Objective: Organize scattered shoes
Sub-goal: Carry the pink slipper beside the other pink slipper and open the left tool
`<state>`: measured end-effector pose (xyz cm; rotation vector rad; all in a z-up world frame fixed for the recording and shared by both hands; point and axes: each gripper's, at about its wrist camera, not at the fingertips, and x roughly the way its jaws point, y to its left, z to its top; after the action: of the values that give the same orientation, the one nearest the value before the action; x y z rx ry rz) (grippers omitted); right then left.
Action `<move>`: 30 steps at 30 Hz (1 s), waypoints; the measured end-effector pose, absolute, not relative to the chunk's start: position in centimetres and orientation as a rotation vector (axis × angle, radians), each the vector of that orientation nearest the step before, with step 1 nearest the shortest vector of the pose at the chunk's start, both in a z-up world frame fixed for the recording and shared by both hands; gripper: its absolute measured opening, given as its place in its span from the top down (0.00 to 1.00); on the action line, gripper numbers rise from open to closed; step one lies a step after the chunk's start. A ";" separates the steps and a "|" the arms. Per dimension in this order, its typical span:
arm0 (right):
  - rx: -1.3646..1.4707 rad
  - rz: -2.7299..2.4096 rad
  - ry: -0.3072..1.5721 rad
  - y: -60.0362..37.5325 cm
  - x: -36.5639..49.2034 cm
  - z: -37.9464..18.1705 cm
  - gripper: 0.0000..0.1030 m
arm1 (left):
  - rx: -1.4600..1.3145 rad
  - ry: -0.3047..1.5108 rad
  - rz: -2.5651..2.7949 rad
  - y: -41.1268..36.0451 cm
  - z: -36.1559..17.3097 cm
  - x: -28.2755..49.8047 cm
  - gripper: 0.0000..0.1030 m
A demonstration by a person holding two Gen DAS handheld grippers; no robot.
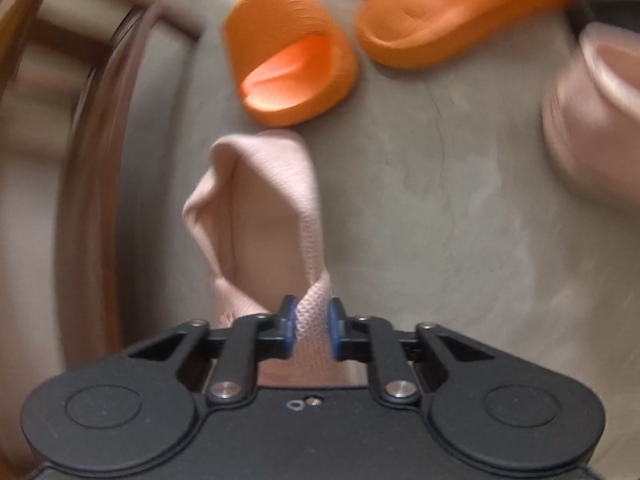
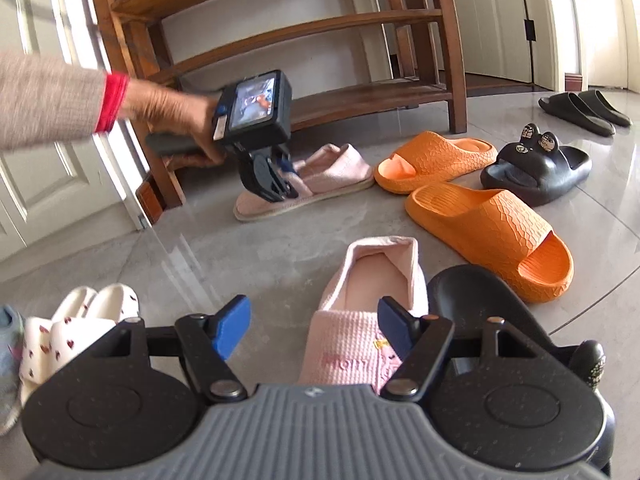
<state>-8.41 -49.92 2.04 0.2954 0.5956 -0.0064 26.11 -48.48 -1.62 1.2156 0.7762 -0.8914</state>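
My left gripper (image 1: pixel 312 326) is shut on the fabric rim of a pink cloth slipper (image 1: pixel 256 216), held low over the grey floor. In the right wrist view the left gripper (image 2: pixel 286 176) grips that slipper (image 2: pixel 320 178) in front of the wooden shoe rack (image 2: pixel 304 24). My right gripper (image 2: pixel 312 330) is open, hovering over the second pink slipper (image 2: pixel 372 292), which lies on the floor between its fingers. Two orange slides (image 1: pixel 288 64) (image 1: pixel 460 16) lie ahead of the left gripper; they also show in the right wrist view (image 2: pixel 436 158) (image 2: pixel 492 232).
Black slides (image 2: pixel 536 172) (image 2: pixel 584 110) lie right of the rack, another black slide (image 2: pixel 480 300) beside my right gripper. White heart-print slippers (image 2: pixel 76 320) sit at the left. White doors (image 2: pixel 52 176) stand left of the rack.
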 end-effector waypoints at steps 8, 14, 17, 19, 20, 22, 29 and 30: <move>0.287 -0.004 0.571 -49.6 -8.1 2.8 0.29 | 0.617 0.946 -0.822 -42.9 2.7 22.6 0.93; 0.267 -0.043 0.581 -49.4 -6.3 3.7 0.29 | 0.386 0.979 -0.692 -40.7 2.9 16.8 0.93; 0.277 -0.070 0.573 -49.8 -5.5 4.3 0.29 | 0.330 0.971 -0.645 -39.7 2.7 15.0 0.93; 0.280 -0.087 0.573 -50.1 -5.0 4.7 0.29 | 0.301 0.974 -0.629 -39.4 2.1 14.6 0.93; 0.283 -0.095 0.576 -50.3 -4.7 4.7 0.29 | 0.279 0.975 -0.619 -39.1 2.0 14.3 0.93; 0.300 -0.107 0.587 -50.8 -4.1 4.7 0.29 | 0.259 0.967 -0.595 -38.5 2.3 13.2 0.93; 0.369 -0.147 0.604 -52.3 -3.2 4.9 0.29 | 0.197 0.992 -0.535 -36.8 3.1 9.9 0.93; 0.371 -0.150 0.606 -52.4 -3.1 4.9 0.29 | 0.188 0.997 -0.529 -36.7 3.1 9.5 0.93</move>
<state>-3.12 -52.37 4.90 0.3715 0.6058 -0.1496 9.54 -36.67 3.06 0.1885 0.9968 -0.5293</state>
